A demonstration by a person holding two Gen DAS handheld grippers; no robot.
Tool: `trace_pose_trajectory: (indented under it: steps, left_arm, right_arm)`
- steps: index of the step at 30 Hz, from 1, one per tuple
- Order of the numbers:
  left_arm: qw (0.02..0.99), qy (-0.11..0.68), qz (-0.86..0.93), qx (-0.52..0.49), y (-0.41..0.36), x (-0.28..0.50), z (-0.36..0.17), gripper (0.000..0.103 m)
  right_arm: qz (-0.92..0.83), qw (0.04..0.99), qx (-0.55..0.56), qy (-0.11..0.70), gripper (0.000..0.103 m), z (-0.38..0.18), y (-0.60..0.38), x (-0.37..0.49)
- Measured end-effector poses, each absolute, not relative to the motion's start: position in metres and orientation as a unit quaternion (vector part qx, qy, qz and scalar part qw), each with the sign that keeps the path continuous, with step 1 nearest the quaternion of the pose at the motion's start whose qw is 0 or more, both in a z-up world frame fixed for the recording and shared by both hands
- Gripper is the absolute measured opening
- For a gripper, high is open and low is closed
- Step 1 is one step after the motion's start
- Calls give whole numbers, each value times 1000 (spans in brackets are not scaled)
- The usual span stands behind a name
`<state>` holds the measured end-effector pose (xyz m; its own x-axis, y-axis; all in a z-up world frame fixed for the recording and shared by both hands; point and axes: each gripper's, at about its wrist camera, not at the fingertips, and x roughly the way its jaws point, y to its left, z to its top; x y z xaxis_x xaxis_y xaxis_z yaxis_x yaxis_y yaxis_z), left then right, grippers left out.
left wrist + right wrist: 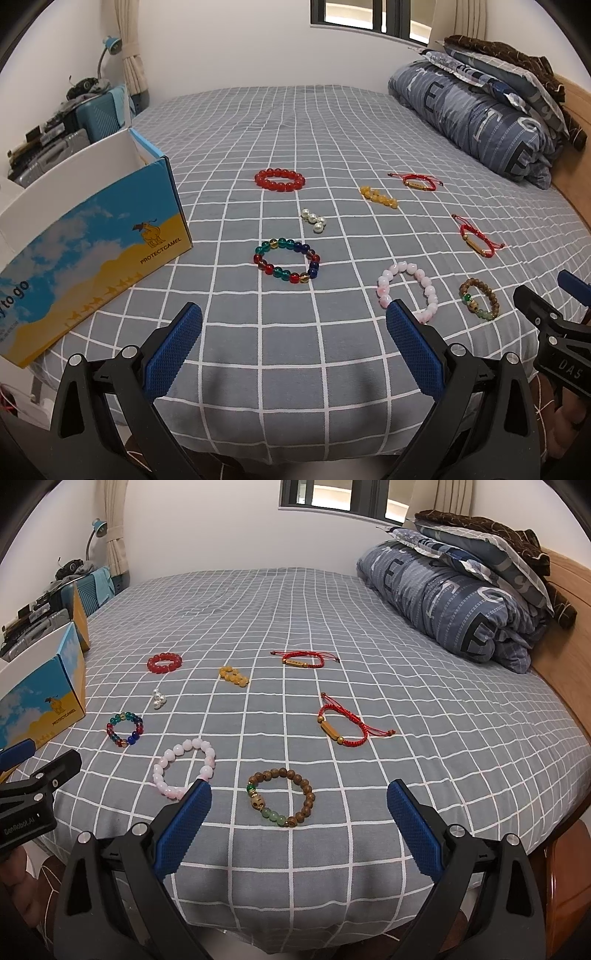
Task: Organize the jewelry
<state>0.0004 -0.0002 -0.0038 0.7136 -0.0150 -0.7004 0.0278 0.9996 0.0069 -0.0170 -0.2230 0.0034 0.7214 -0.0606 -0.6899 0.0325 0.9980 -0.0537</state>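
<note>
A bed [332, 122] covered in a grey sheet with a white grid fills both views. At the upper right of each frame a rolled blue quilt [476, 110] lies against a wooden headboard [576, 110], with folded bedding stacked on top. At the left edge of the left wrist view an open cardboard box [92, 254], printed with sky, sand and a camel, sits on the bed; beyond it, in the upper left, are a teal suitcase [99, 118] and a desk lamp [110, 46].

Eight pieces of jewelry lie spread on the sheet, all apart from one another. In the left wrist view a red bead bracelet [279, 180] lies at centre, a small cluster of white pearls [314, 219] below it, and a multicoloured glass bead bracelet [287, 260] lower still. To the right are a yellow bead string [378, 196], two red cord bracelets [417, 181] [476, 240], a pink bead bracelet [408, 291] and a wooden bead bracelet [479, 299].

The left tool [293, 350] is held wide open with nothing between its blue pads, low in the frame above the near edge of the bed; its right finger overlaps the lower edge of the pink bracelet in the picture. The right tool [299, 827] is likewise spread wide and empty, and the wooden bead bracelet lies between its fingertips in the right wrist view, just ahead of them. Nothing stands between either tool and the jewelry.
</note>
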Motion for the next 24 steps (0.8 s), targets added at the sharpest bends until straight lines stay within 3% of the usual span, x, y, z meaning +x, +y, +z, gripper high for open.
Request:
trace_pose_trajectory:
  steps: [24]
  left_arm:
    - [925,380,-9,7,-1,-2,-3,97]
  right_arm:
    - [-25,926,-14,376,92,1,-224,-18]
